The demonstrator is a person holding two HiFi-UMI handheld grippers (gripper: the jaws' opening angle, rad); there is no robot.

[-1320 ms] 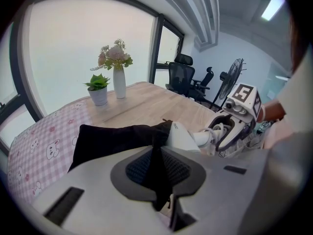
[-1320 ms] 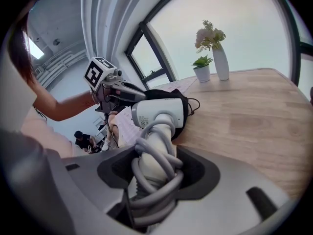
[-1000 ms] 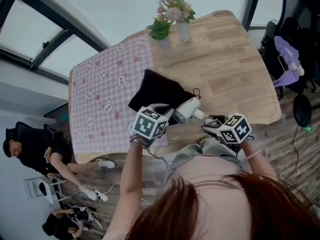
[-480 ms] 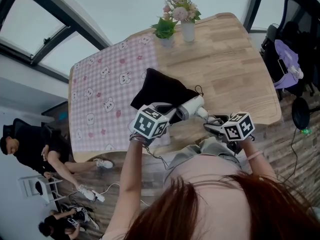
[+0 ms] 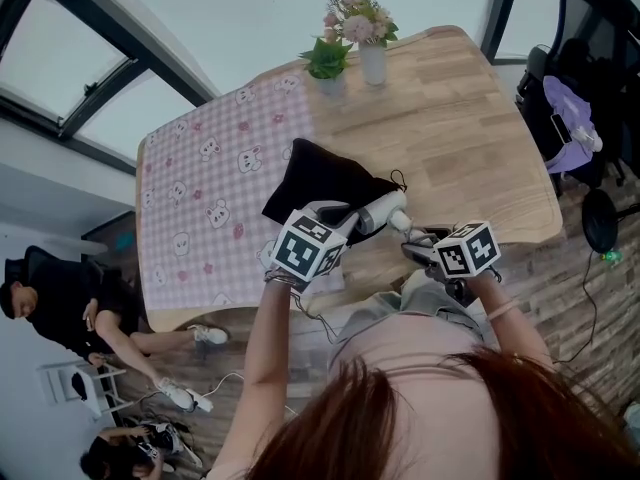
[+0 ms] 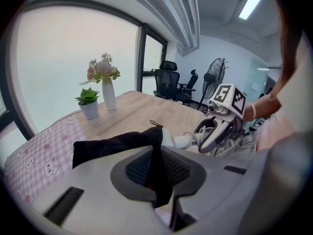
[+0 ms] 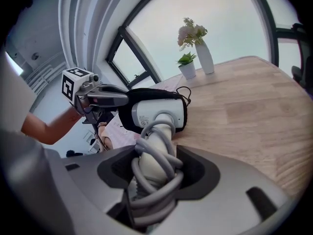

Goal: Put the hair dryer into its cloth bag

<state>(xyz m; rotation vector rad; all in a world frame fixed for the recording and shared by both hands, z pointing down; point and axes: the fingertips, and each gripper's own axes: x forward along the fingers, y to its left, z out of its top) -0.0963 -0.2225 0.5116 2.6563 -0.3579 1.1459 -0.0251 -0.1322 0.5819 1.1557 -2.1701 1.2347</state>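
Near the front edge of the tabletop, the left claw pinches the mouth of the cloth bag. The right claw clamps the hair dryer by its cord-wrapped handle. Little has shifted: the dryer's head remains only partly inside.

An office: black swivel chairs and a standing fan stand far off beside tall windows.

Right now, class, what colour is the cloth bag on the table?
Black; the soft cloth bag shows best in the head view.
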